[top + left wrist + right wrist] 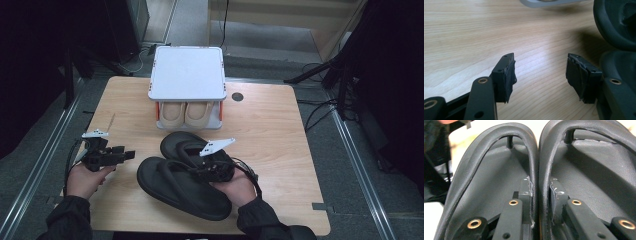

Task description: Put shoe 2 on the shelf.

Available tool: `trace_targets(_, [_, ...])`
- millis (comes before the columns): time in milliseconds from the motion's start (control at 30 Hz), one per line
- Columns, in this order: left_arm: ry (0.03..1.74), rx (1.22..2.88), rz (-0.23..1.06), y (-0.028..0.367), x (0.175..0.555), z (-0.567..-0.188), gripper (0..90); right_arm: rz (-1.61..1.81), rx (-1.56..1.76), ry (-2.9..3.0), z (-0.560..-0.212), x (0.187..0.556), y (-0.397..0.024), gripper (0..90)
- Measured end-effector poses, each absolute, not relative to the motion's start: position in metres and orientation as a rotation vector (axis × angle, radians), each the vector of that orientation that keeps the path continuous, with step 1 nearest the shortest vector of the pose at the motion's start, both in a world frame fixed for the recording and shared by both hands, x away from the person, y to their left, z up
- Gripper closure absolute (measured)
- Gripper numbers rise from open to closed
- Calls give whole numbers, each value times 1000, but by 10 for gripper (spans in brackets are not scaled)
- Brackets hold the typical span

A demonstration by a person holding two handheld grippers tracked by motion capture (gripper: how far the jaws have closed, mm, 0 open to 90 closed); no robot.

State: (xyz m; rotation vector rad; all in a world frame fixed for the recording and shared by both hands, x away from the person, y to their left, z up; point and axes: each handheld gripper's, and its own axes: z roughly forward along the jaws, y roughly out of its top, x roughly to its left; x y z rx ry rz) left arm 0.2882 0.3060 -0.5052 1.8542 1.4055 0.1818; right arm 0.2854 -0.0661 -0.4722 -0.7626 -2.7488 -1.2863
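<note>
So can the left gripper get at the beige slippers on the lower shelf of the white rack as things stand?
Probably yes. The left gripper is open and holds nothing, the beige slippers face the open front of the white rack, and bare wooden table lies between. The black sandals sit off to its right.

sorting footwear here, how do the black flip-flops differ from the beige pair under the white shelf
The black flip-flops are open thong sandals with straps; the beige shoes look closed-toed. The black pair lies out on the table, angled, with the right gripper shut on their two adjoining straps; the beige pair sits untouched, side by side, on the lower level of the white rack. The black pair also looks larger. Both are matched pairs.
</note>
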Motion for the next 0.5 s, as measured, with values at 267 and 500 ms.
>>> trace_targets(267, [1446, 1834, 206, 317, 275, -507, 404, -1213, -648, -2756, -478, 301, -55, 760])
trace_targets(500, [1482, 1814, 227, 327, 265, -508, 404, -1180, -546, -2769, -476, 315, -46, 760])
